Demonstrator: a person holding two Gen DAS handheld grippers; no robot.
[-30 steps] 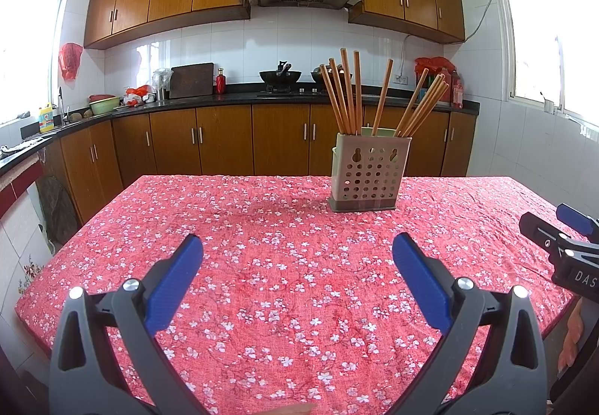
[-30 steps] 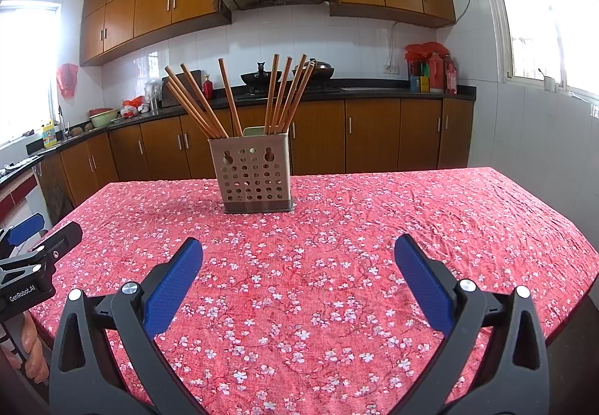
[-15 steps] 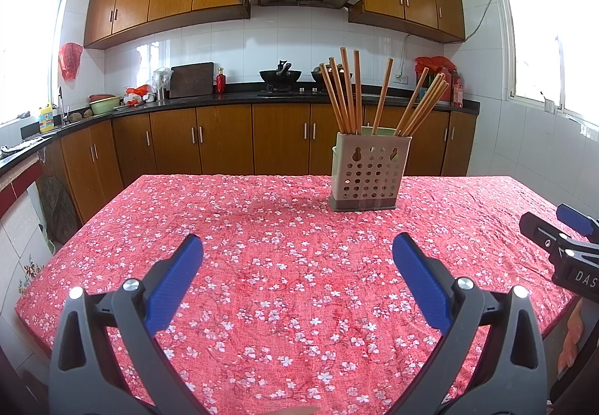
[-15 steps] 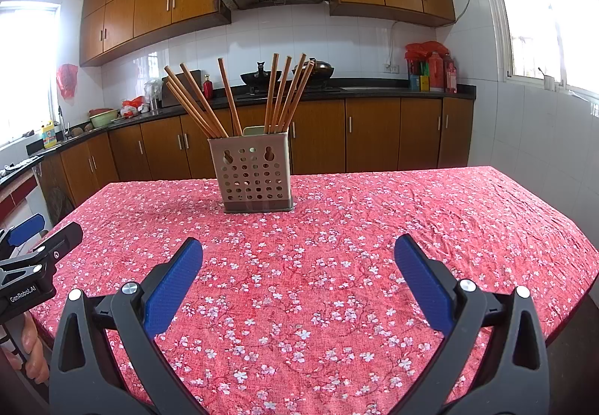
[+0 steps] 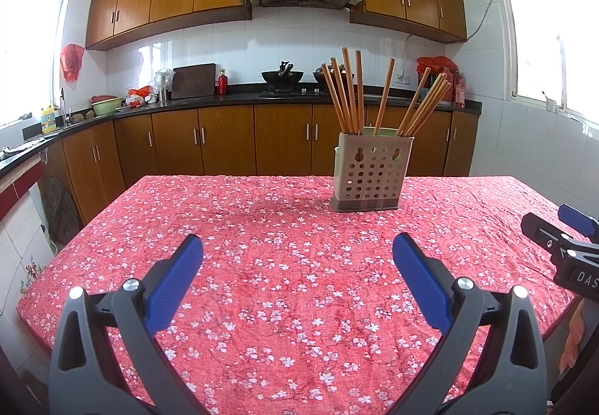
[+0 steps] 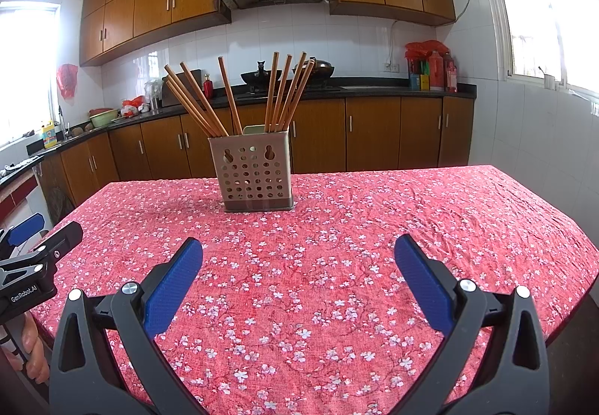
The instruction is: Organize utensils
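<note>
A beige perforated utensil holder stands upright on the far middle of the table. Several wooden chopsticks lean out of it in two bunches, left and right. My left gripper hovers over the near part of the table, open, nothing between its blue pads. My right gripper is likewise open and empty, well short of the holder. Each gripper shows at the edge of the other's view: the right gripper, the left gripper.
A red floral tablecloth covers the whole table. Beyond it run wooden cabinets and a dark counter with a wok, bottles and bowls. A person's hand holds the left gripper's handle.
</note>
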